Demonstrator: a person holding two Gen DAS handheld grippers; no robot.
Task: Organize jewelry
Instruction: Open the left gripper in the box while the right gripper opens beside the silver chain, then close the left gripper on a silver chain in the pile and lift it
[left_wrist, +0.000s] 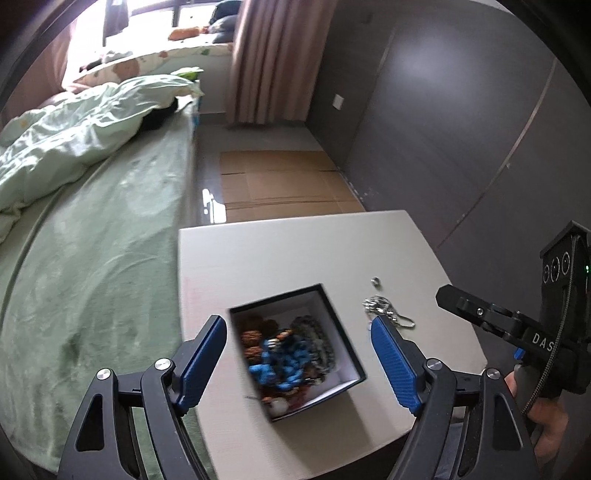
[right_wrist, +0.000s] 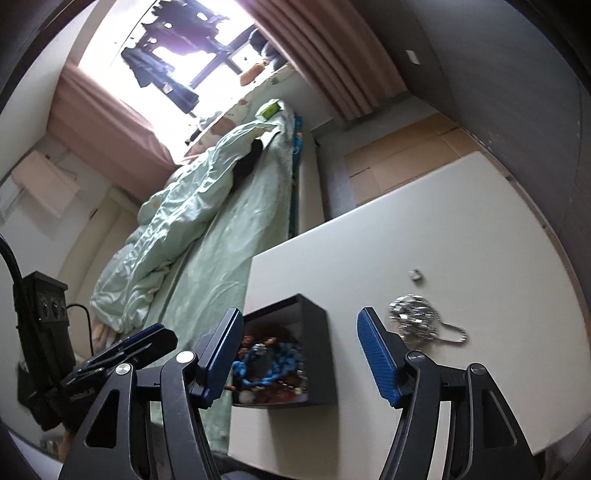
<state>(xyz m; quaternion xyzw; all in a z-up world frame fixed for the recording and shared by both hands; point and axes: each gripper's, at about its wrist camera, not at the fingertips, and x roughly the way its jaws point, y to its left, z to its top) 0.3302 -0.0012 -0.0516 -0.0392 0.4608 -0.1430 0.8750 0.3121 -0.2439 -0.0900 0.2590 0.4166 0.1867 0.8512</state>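
Note:
A black box with a white lining (left_wrist: 343, 336) (right_wrist: 316, 343) sits on the white table (left_wrist: 280, 254) (right_wrist: 424, 229), filled with blue, brown and grey beaded bracelets (left_wrist: 291, 354) (right_wrist: 266, 360). My left gripper (left_wrist: 297, 360) hovers above the box, open, with nothing between its blue pads. A silver chain (left_wrist: 386, 310) (right_wrist: 415, 317) lies on the table to the right of the box, and a small silver ring (left_wrist: 376, 282) (right_wrist: 416, 275) lies beyond it. My right gripper (right_wrist: 299, 360) is open over the box's right side, empty; its body shows at the left wrist view's right edge.
A bed with a green sheet and rumpled duvet (left_wrist: 85, 177) (right_wrist: 192, 214) runs along the table's left side. Flattened cardboard (left_wrist: 284, 184) lies on the floor beyond the table. A dark wardrobe wall (left_wrist: 461, 122) stands to the right. A hand (left_wrist: 550, 417) holds the right gripper's handle.

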